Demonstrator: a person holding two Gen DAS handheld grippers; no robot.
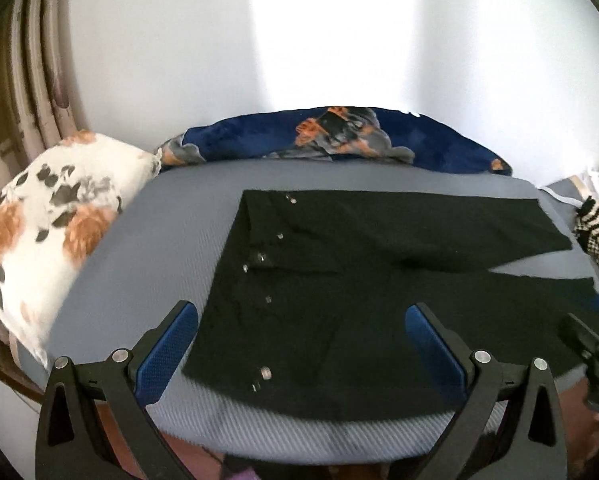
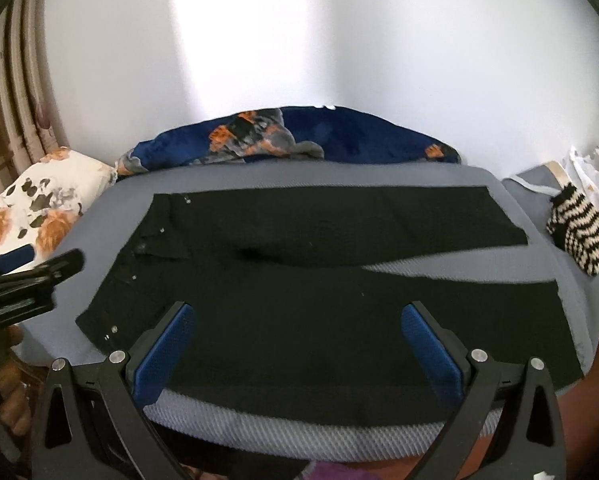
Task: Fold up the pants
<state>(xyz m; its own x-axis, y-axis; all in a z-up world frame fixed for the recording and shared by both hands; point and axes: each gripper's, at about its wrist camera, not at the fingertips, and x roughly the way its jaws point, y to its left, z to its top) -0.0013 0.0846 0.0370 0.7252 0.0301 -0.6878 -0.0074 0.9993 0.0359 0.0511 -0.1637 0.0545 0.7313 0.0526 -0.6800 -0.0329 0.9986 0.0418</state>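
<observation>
A pair of black pants (image 1: 339,280) lies spread flat on a grey bed (image 1: 171,232), covering most of its middle and right part. The long axis of the pants runs across the bed from left to right: the waistband (image 1: 235,280), dotted with small metal studs, points toward the left edge, and the two legs stretch toward the right edge. The far leg (image 2: 359,220) runs along the back of the bed; the near leg (image 2: 379,320) runs along the front edge. The legs lie joined at the left and part toward the right, with a thin wedge of grey bed showing between their ends.

The left gripper (image 1: 301,350) hangs over the front edge of the bed near the waistband, its blue-padded jaws spread wide with nothing between them. The right gripper (image 2: 295,350) hangs over the front edge above the near leg, its jaws likewise spread wide and empty. In the right wrist view the left gripper shows at the left edge, with the fingers of a hand (image 2: 7,364) below it.

A white pillow with orange flowers (image 1: 47,232) sits at the left edge of the bed. A dark blue blanket with orange patches (image 1: 339,136) lies along the back edge, against a white wall (image 1: 299,40). A black-and-cream striped knitted piece (image 2: 579,240) lies off the right edge.
</observation>
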